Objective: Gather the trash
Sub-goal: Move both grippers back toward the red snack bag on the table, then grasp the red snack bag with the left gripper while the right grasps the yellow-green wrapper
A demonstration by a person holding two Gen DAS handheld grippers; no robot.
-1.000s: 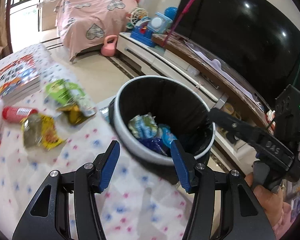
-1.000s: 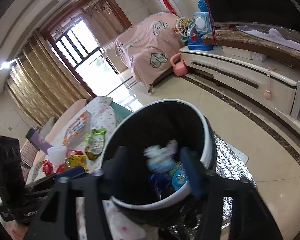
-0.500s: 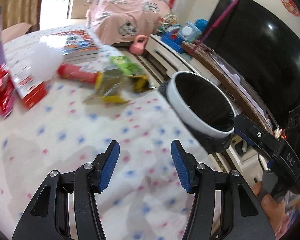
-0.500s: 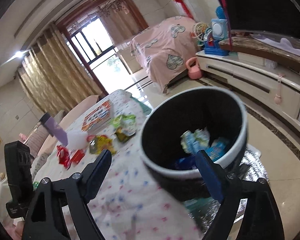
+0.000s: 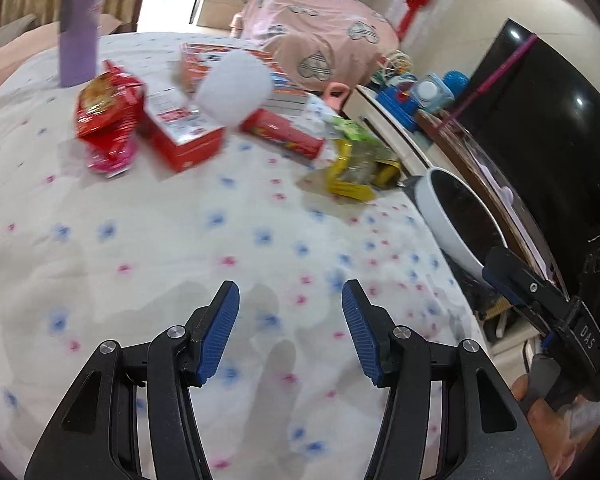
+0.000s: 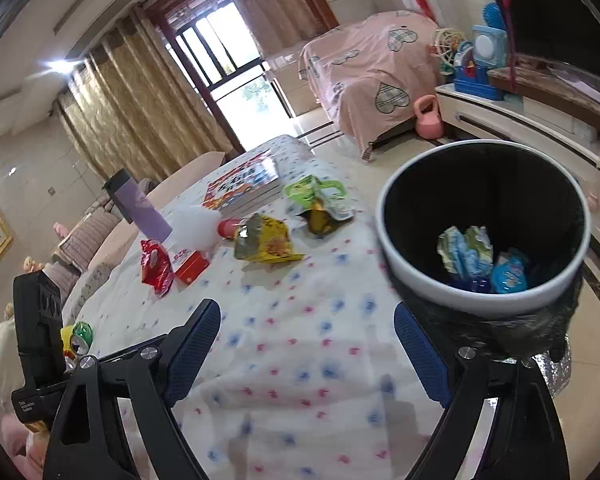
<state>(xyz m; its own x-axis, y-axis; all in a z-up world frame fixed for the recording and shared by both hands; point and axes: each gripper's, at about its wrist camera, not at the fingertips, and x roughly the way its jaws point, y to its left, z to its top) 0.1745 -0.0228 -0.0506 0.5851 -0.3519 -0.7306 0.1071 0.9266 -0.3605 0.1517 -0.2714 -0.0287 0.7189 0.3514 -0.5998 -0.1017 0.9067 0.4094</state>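
While crumpled blue wrappers (image 6: pixel 466 254) lie inside the white-rimmed black bin (image 6: pixel 440 276) at the table's right edge, yellow (image 6: pixel 266 240), green (image 6: pixel 316 196) and red packets (image 6: pixel 154 266) litter the dotted cloth (image 6: pixel 300 340) farther off. The left gripper (image 5: pixel 290 330) gapes empty; the right gripper (image 6: pixel 306 350), empty too, has just been spreading wider.

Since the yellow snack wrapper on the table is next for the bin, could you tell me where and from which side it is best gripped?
Grip the yellow wrapper at its raised, crumpled near edge, coming from above and the open tablecloth side. It lies nearly flat, so only that lifted fold offers the pads something to pinch; the red tube and green wrapper crowd its far side.
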